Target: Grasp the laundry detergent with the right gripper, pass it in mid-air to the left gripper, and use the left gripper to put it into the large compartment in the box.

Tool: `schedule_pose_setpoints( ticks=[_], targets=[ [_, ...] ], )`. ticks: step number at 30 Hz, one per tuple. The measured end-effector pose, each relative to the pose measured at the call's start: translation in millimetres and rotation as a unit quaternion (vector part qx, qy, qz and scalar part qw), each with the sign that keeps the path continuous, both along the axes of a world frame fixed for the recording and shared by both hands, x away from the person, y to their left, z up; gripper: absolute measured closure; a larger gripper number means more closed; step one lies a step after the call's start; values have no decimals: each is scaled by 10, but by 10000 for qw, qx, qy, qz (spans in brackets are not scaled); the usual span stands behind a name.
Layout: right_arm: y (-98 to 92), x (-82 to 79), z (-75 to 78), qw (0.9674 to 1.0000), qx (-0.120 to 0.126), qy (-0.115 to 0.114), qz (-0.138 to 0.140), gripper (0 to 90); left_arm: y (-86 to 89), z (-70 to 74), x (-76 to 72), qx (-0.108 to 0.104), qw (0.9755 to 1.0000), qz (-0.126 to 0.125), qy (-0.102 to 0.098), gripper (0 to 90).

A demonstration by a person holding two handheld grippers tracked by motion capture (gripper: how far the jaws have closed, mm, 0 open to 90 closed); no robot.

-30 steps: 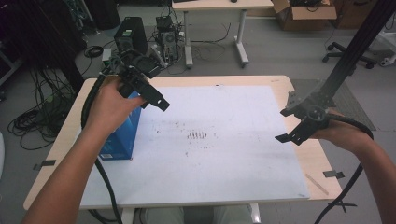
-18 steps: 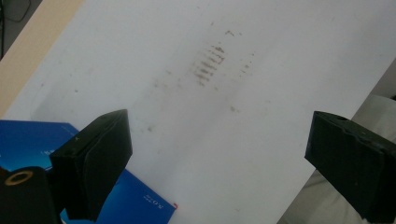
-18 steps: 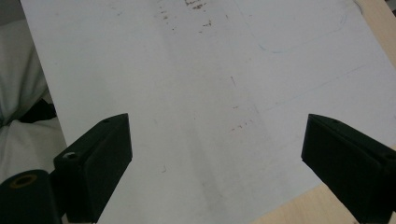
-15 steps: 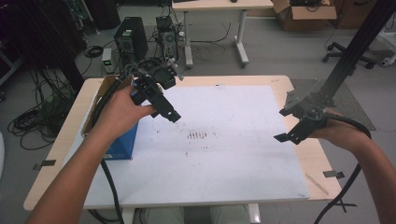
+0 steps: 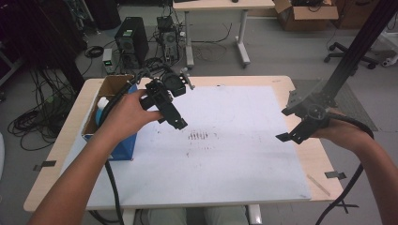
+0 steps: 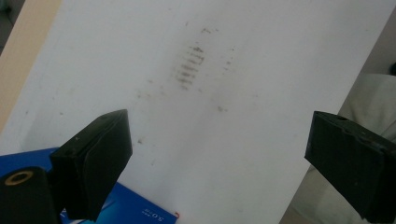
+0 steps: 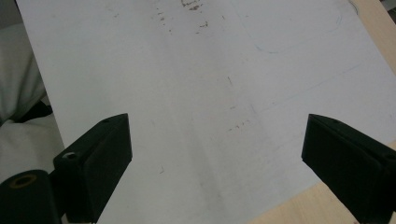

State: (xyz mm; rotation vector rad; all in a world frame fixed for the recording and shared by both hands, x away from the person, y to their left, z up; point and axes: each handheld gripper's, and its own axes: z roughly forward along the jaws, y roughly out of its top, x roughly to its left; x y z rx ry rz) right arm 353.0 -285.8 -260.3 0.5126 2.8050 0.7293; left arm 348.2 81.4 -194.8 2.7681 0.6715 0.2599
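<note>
Since half a second ago, the left gripper (image 5: 176,123) has swung out from above the open blue cardboard box (image 5: 123,147) toward the middle of the table, its jaws now pointing down over the white sheet (image 5: 234,159) that covers the light wooden table (image 5: 70,126). Its jaws stand wide apart with nothing between them; in the left gripper view a corner of the blue box (image 6: 135,207) sits just below the left jaw, and a patch of dark smudge marks (image 6: 189,67) lies ahead on the sheet.

That box stands at the left edge of the sheet, near the table's left side, partly behind the person's left forearm (image 5: 89,173). It is blue outside and brown inside, and a white bottle with a blue band (image 5: 101,108) stands in it.

At the table's right side, the right gripper (image 5: 293,133) hangs by the right edge of the sheet, jaws wide and empty. In the right gripper view the sheet (image 7: 187,93) ends at bare wood (image 7: 299,205) near the right jaw.

Between the two grippers the sheet is flat and open, marked by the smudges (image 5: 198,136) near its centre.
</note>
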Motion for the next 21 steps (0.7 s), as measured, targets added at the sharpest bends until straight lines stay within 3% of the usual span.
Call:
schedule_pose_setpoints(
  ticks=[11, 21],
  targets=[
    [32, 39, -22, 10000, -23, 20, 27, 81, -111, -20, -14, 16, 9995, -299, -51, 76],
    [48, 47, -20, 10000, -16, 24, 26, 82, -171, -21, 30, -31, 9994, -330, -70, 77]
  ],
)
